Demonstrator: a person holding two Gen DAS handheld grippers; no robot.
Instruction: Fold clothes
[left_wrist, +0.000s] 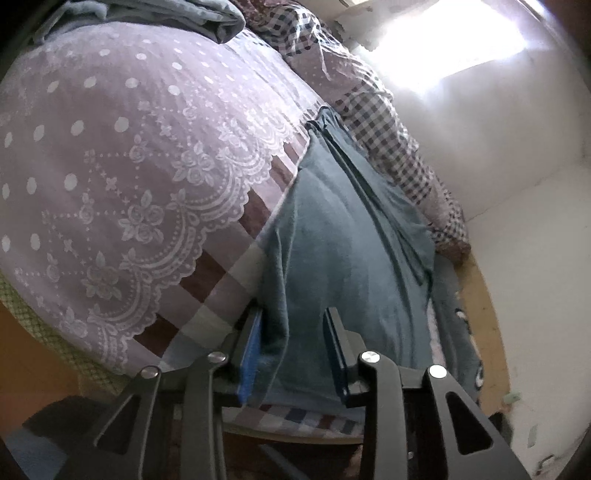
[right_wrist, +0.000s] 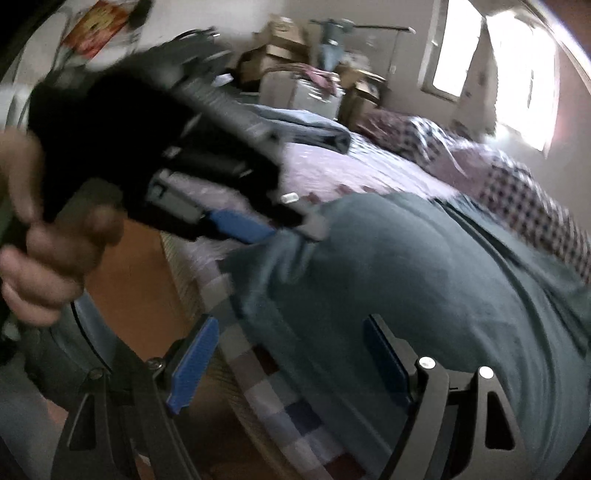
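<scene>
A grey-blue garment (left_wrist: 343, 236) lies spread along the near edge of a bed, beside a lilac bedspread (left_wrist: 122, 155) printed with white dots and lace-like flowers. A checked quilt (left_wrist: 373, 110) is bunched at the far side of the garment, toward the bright window (right_wrist: 517, 74), and a folded grey-blue piece (right_wrist: 306, 125) rests farther up the bedspread.

The left gripper (left_wrist: 293, 350), seen from its own camera, has its blue pads (left_wrist: 251, 354) partly closed around a raised fold at the garment's near-left edge; the cloth sits against the left pad, while a gap remains at the right pad, so a firm clamp cannot be confirmed. In the right wrist view, the same gripper (right_wrist: 280, 227), held by a person's hand (right_wrist: 44, 251), meets the garment's edge and the cloth bunches at its tips.

The right gripper (right_wrist: 291, 363) hovers over the near edge of the garment with its jaws spread wide, holding nothing; one pad hangs over the checked border of the bedspread, the other over the garment. Cardboard boxes (right_wrist: 284, 40) are stacked beyond the bed.
</scene>
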